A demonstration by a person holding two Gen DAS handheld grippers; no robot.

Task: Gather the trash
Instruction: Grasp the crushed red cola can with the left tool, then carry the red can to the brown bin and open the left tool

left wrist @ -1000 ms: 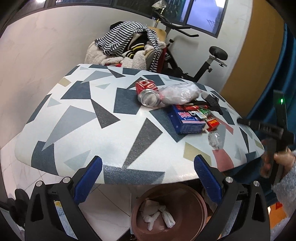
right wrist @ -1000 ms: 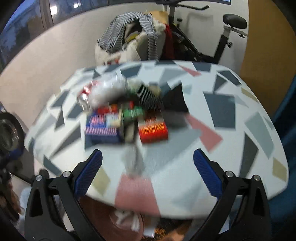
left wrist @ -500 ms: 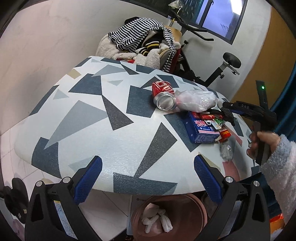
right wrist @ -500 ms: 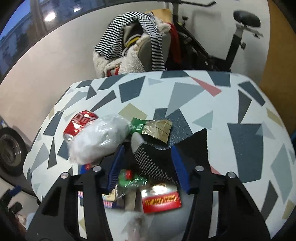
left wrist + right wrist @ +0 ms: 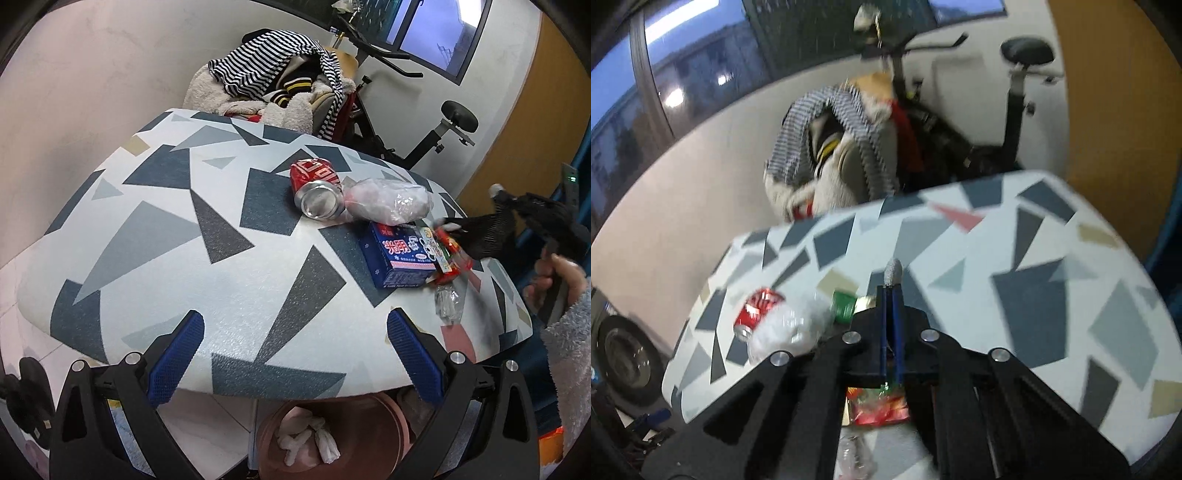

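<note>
I have the right hand-held gripper [image 5: 892,295] pinched on the black glove [image 5: 487,230], lifting it clear of the table [image 5: 184,229], while the left hand-held gripper [image 5: 295,354] waits wide above the bin [image 5: 373,435].

Exercise bike [image 5: 439,136] behind clothes-heaped chair [image 5: 280,88]

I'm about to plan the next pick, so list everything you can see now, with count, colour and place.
Soda can: one, red, on its side mid-table.
Plastic bag: one, clear, crumpled beside the can.
Carton: one, blue, right of centre.
Snack wrappers: a few, red and green, beside the carton.
Clear wrapper: one, near the table's right edge.
Glove: one, black, lifted off the table.
Table: one, white with grey triangles.
Bin: one, brown, under the table, tissues inside.
Exercise bike: one, black, behind.
Clothes pile: striped, behind.
Left gripper: open, empty.
Right gripper: shut on glove.
</note>
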